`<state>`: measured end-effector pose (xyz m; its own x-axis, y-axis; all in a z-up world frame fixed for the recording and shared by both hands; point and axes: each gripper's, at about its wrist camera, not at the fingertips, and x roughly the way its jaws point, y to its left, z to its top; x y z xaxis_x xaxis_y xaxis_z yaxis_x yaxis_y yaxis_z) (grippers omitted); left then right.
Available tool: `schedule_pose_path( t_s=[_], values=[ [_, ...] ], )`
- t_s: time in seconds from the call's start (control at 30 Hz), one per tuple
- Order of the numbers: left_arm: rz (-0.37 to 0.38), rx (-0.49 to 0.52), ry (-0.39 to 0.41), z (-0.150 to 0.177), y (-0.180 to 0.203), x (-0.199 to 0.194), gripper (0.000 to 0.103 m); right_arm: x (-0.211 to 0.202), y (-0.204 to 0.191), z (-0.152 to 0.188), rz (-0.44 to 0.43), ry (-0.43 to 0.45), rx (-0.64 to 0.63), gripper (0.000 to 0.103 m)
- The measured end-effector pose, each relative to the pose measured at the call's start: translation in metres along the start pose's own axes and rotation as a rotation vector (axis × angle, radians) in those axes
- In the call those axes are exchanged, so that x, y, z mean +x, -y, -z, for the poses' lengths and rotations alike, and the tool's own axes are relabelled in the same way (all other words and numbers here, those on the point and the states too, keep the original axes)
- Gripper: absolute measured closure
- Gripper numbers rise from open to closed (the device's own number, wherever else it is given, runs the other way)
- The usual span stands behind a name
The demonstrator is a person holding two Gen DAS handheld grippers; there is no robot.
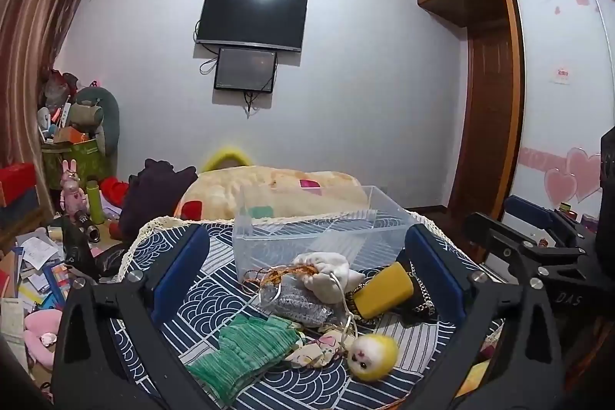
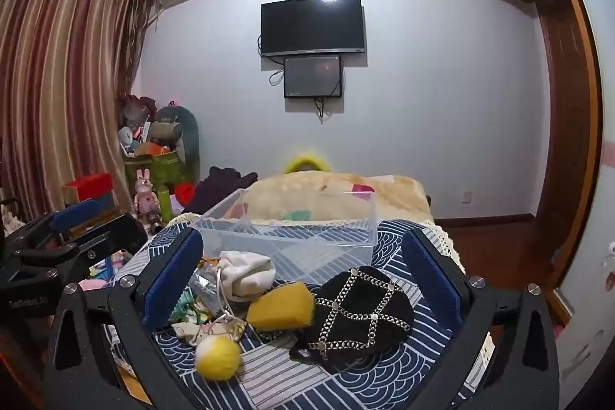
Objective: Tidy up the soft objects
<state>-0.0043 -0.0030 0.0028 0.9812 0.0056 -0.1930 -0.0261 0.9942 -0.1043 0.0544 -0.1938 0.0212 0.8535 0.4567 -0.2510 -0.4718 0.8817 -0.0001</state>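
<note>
Hovering wide apart and holding nothing, the left hand-held gripper (image 1: pixel 307 279) frames a pile low in the frame: green knit cloth (image 1: pixel 246 352), grey knit pouch (image 1: pixel 296 298), white sock (image 1: pixel 330 271), yellow sponge (image 1: pixel 384 291), yellow-headed doll (image 1: pixel 374 356). The right hand-held gripper (image 2: pixel 303 279), also spread, frames the black chained hat (image 2: pixel 361 314). Behind, mid-frame, sits a clear bin (image 2: pixel 292 237) on the patterned surface (image 2: pixel 269 379).
</note>
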Motion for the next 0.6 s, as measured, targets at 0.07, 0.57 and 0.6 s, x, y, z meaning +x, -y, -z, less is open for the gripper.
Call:
schedule_pose_path(
  t_s=[0.07,0.57,0.6],
  values=[
    [-0.001,0.000,0.004,-0.0001,0.0005,-0.0006,0.000,-0.0009,0.0002,0.0016,-0.001,0.005,0.000,0.000],
    [0.003,0.001,0.008,-0.0026,0.0007,-0.0032,0.000,-0.0048,0.0019,0.0006,-0.011,0.016,0.010,0.000],
    [0.003,0.002,0.009,-0.0025,0.0013,-0.0033,0.000,-0.0046,0.0021,0.0008,-0.012,0.015,0.010,0.000]
  ],
)
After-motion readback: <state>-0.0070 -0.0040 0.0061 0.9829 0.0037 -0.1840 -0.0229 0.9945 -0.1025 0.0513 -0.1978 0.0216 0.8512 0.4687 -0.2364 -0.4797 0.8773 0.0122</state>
